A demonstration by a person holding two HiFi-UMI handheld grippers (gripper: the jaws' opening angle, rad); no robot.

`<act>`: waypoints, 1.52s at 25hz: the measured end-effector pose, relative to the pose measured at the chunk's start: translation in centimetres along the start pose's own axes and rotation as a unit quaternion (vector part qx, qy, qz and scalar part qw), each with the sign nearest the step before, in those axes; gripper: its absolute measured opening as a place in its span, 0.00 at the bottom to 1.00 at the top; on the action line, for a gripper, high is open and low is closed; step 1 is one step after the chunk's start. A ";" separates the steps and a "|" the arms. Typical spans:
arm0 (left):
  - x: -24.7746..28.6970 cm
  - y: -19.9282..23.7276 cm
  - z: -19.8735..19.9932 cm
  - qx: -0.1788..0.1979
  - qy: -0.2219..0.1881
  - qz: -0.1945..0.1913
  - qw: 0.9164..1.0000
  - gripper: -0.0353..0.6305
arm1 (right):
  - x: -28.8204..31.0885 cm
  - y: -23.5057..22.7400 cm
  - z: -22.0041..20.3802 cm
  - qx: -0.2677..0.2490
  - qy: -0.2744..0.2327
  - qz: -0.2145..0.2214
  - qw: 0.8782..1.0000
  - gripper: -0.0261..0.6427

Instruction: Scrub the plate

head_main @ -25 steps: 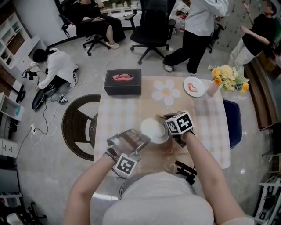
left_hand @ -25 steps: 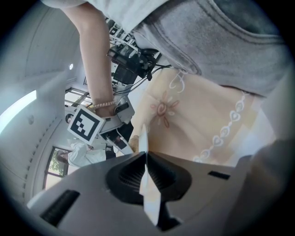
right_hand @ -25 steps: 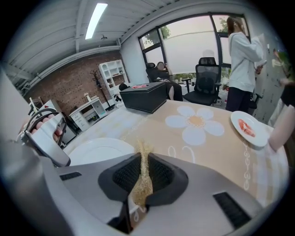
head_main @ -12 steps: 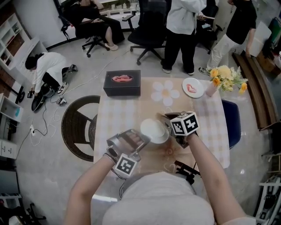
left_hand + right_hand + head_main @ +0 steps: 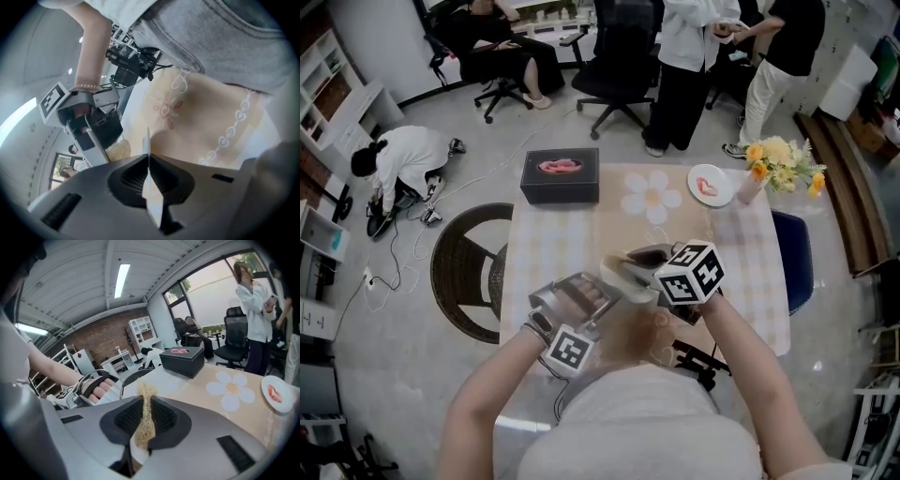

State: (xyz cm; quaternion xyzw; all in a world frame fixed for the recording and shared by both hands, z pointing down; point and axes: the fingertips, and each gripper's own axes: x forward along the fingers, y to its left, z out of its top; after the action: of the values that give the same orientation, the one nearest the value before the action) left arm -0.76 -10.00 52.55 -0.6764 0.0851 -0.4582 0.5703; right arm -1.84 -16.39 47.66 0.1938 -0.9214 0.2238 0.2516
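A white plate (image 5: 617,273) is held tilted above the checked tablecloth (image 5: 553,244). My left gripper (image 5: 598,295) is shut on its near rim; in the left gripper view the rim (image 5: 148,187) shows edge-on between the jaws. My right gripper (image 5: 643,259) is shut on a tan fibrous scrub pad (image 5: 144,423) and sits over the plate's right side. In the left gripper view the right gripper (image 5: 89,129) appears with the pad (image 5: 117,149) beside it. The plate's face is mostly hidden under the right gripper.
At the table's far side stand a black box (image 5: 561,175), a small plate with something pink (image 5: 712,185) and a bunch of yellow flowers (image 5: 783,161). A black clamp (image 5: 698,362) hangs at the near edge. A round woven chair (image 5: 469,272) stands left; people and office chairs are beyond.
The plate has tipped from facing up to a tilted pose. My right gripper with the pad has moved left and nearer, over the plate. The left gripper has stayed put.
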 end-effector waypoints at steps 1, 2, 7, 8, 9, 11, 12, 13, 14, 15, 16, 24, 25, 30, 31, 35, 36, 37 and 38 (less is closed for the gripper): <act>0.0 0.1 0.0 0.000 -0.001 0.001 1.000 0.08 | 0.2 0.5 -0.2 -0.019 0.012 0.001 1.000 0.11; 0.0 0.1 0.1 0.000 -0.001 0.001 1.000 0.08 | 0.4 0.8 -0.5 -0.040 0.026 0.001 0.999 0.11; -0.1 0.4 0.2 0.011 -0.001 0.005 1.000 0.08 | 1.5 2.3 -2.2 -0.104 0.085 0.012 0.991 0.11; -0.1 0.4 0.1 0.015 -0.001 0.005 1.000 0.08 | 1.7 2.4 -2.4 -0.111 0.090 0.010 0.990 0.11; -0.1 0.4 0.2 0.019 -0.002 0.005 1.000 0.08 | 1.8 2.4 -2.5 -0.114 0.093 0.008 0.989 0.11; -0.2 0.4 0.3 0.021 -0.004 0.004 1.000 0.08 | 1.9 2.3 -2.5 -0.118 0.096 0.005 0.988 0.11; -0.2 0.4 0.3 0.020 -0.006 0.003 1.000 0.08 | 1.9 2.3 -2.5 -0.119 0.096 0.003 0.988 0.11; -0.2 0.4 0.4 0.019 -0.007 0.002 1.000 0.08 | 2.0 2.1 -2.4 -0.120 0.097 0.000 0.988 0.11; -0.3 0.4 0.4 0.020 -0.008 0.002 1.000 0.08 | 2.1 1.9 -2.4 -0.120 0.097 -0.003 0.988 0.11; -0.3 0.3 0.4 0.021 -0.009 0.001 1.000 0.08 | 2.2 1.6 -2.3 -0.120 0.099 -0.007 0.988 0.11; -0.3 0.3 0.5 0.022 -0.010 0.001 1.000 0.08 | 2.3 1.3 -2.3 -0.119 0.100 -0.011 0.988 0.11; -0.1 0.0 0.8 0.019 -0.018 -0.002 1.000 0.08 | 3.5 -0.4 -2.2 -0.104 0.103 -0.018 0.989 0.11; -0.1 0.0 0.7 0.019 -0.018 -0.002 1.000 0.08 | 3.6 -0.6 -2.2 -0.103 0.104 -0.020 0.989 0.11; -0.2 0.1 0.5 0.018 -0.014 -0.004 1.000 0.08 | 4.2 -2.1 -1.9 -0.098 0.110 -0.037 0.988 0.11; -0.2 0.1 0.6 0.016 -0.015 -0.004 1.000 0.08 | 4.3 -2.4 -1.9 -0.095 0.110 -0.040 0.989 0.11; -0.1 0.2 0.7 0.014 -0.019 -0.002 1.000 0.08 | 4.5 -3.8 -2.1 -0.080 0.114 -0.053 0.989 0.11; -0.1 0.3 0.7 0.013 -0.020 -0.003 1.000 0.08 | 4.5 -4.2 -2.3 -0.076 0.114 -0.057 0.989 0.11; -0.1 0.3 0.8 0.011 -0.020 -0.003 1.000 0.08 | 4.5 -4.6 -2.4 -0.070 0.114 -0.061 0.989 0.11; -0.2 0.3 0.8 0.010 -0.021 -0.003 1.000 0.08 | 4.4 -4.9 -2.5 -0.064 0.114 -0.063 0.989 0.11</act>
State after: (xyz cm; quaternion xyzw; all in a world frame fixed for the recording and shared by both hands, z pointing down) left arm -0.17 -9.42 52.31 -0.6803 0.0663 -0.4467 0.5772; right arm -2.14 -20.26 53.58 0.2084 -0.8849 0.1687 0.3809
